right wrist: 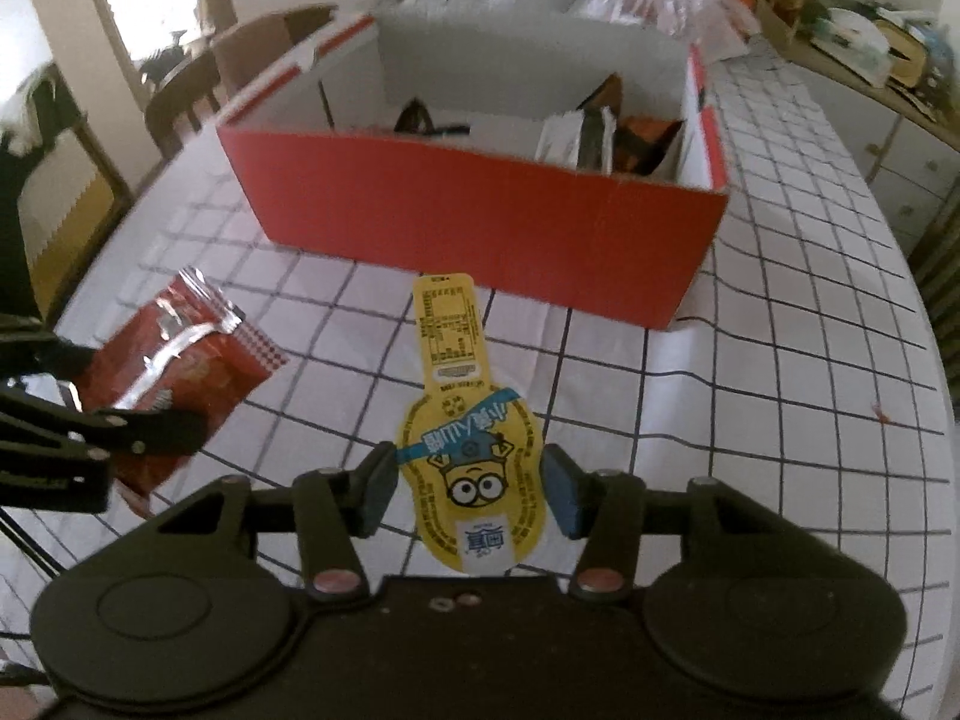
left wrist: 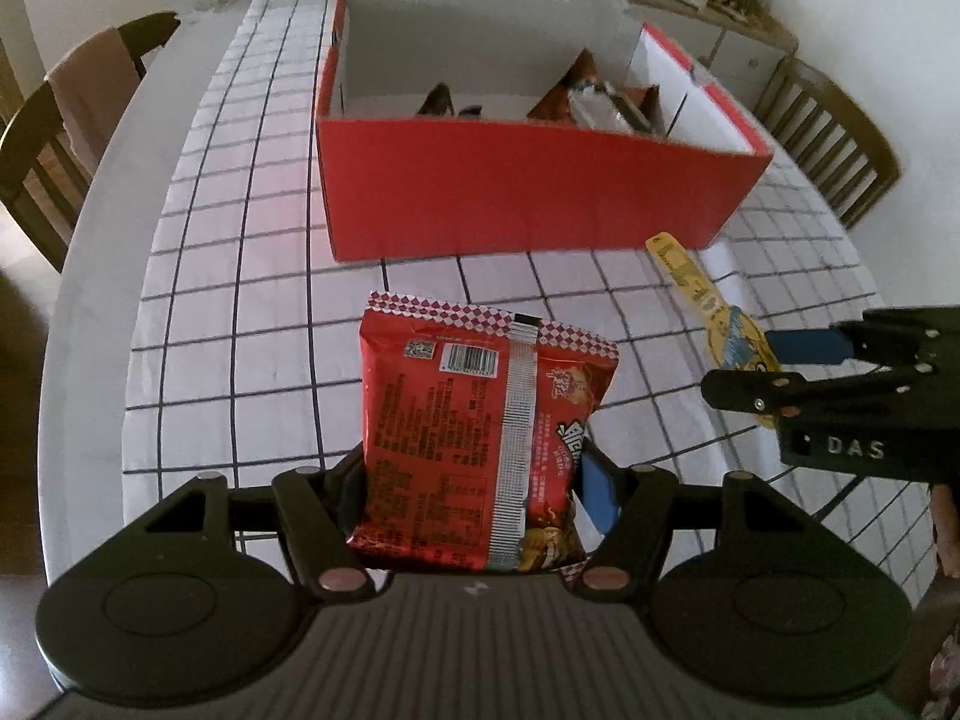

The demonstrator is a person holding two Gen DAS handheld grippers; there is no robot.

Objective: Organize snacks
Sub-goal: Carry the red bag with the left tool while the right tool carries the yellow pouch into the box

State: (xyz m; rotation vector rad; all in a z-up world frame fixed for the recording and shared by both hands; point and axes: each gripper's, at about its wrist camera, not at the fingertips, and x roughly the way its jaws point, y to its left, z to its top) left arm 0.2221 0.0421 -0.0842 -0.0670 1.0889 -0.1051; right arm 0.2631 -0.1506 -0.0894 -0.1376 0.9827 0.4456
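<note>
Red snack packet (left wrist: pixel 480 438) sits clenched in the left gripper (left wrist: pixel 474 480) at lower centre, the yellow pouch (right wrist: pixel 471 450) likewise in the right gripper (right wrist: pixel 471 480), both aimed toward the red box (left wrist: pixel 528 192) above, seemingly for dropping in.

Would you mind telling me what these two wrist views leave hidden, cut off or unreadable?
- Red box: its near wall hides the floor and the lower parts of the snacks inside, in both views.
- Red snack packet: small print too fine to read; its bottom edge is hidden behind the left gripper body.
- Yellow cartoon packet: held by the right gripper; label print too small. In the left view the gripper covers its wide end.
</note>
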